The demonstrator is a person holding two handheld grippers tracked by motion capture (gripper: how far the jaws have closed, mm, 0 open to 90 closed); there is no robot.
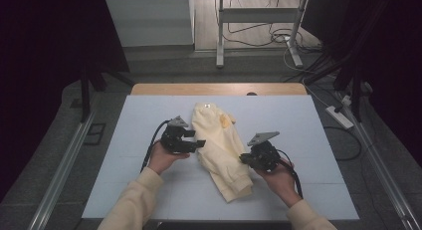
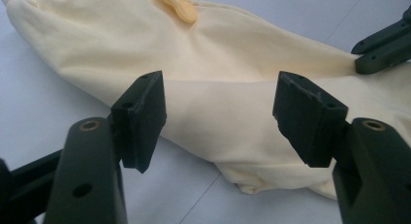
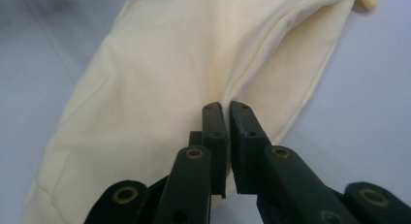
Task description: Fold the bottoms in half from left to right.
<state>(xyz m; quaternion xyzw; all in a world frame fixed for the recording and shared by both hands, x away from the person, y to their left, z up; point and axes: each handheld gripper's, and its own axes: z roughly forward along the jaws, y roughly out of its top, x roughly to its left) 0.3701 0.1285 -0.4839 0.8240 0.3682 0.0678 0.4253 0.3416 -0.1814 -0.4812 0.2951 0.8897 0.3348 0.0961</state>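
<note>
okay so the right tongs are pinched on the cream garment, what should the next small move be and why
Probably close the left tongs on the cream garment: they stand open over its edge, while the right tongs already pinch a fold on the opposite side.

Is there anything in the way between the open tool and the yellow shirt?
No, nothing visible. The left tool has its jaws apart, right at the edge of the yellow shirt, with only bare white table beside it. The right tool already pinches a fold.

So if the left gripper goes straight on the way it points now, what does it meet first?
Most likely the pale yellow garment: it lies directly ahead between the open fingers of the left gripper. How near is hard to judge.
</note>
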